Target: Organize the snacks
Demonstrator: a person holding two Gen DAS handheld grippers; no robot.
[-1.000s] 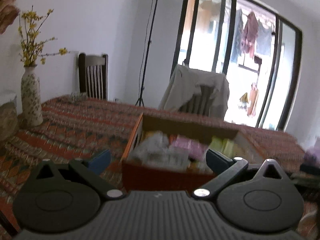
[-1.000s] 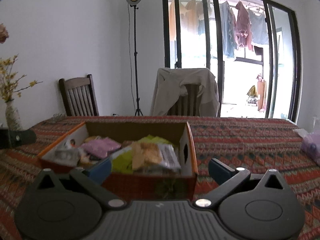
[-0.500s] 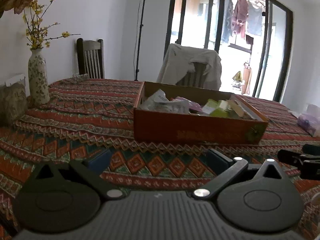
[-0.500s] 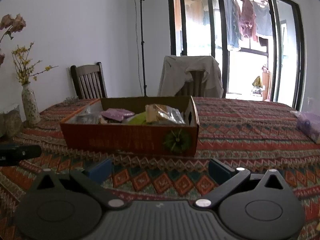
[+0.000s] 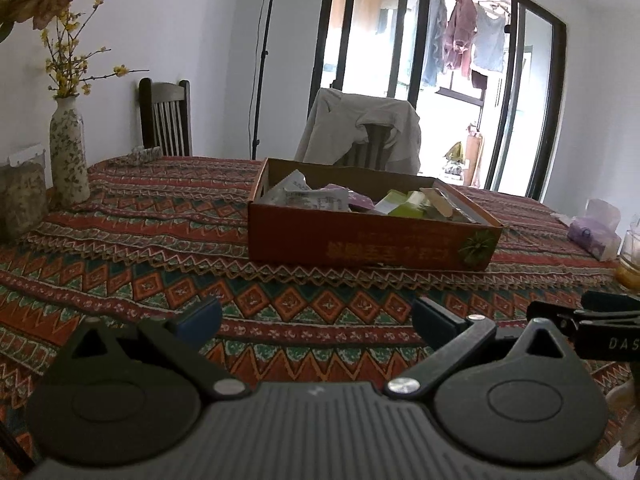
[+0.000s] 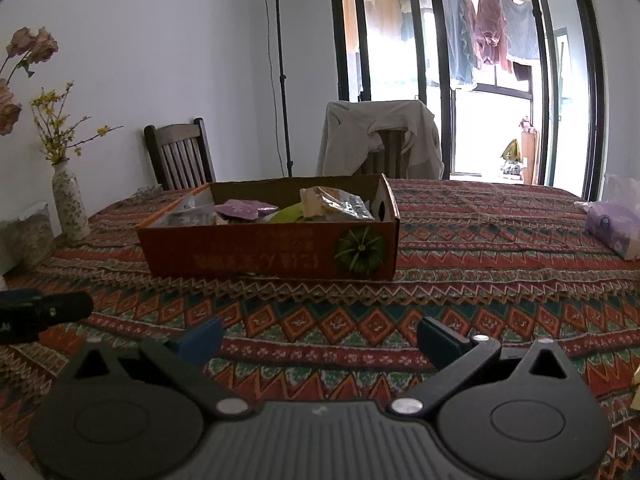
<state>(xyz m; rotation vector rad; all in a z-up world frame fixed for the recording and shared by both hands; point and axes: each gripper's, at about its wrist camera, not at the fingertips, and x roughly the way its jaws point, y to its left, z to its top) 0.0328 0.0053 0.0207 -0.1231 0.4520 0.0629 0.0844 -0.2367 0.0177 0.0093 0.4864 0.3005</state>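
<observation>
An orange cardboard box [image 5: 360, 246] [image 6: 256, 254] sits on the patterned tablecloth and holds several snack packets: a white one [image 5: 304, 196], a purple one [image 6: 242, 210], green ones [image 5: 404, 204] and a clear crinkled one [image 6: 332, 200]. My left gripper [image 5: 316, 316] is open and empty, well short of the box's front wall. My right gripper [image 6: 320, 336] is open and empty, also short of the box. Each gripper shows at the edge of the other's view.
A flowered vase [image 5: 68, 152] [image 6: 70, 208] and a jar [image 5: 20, 196] stand at the left of the table. A purple tissue pack [image 5: 592, 232] [image 6: 616, 224] lies at the right. Two chairs [image 6: 180, 156] stand behind the table, one with a jacket [image 6: 380, 136].
Both grippers have pulled back from over the box toward the table's near edge. The box now lies farther ahead. Both stayed open.
</observation>
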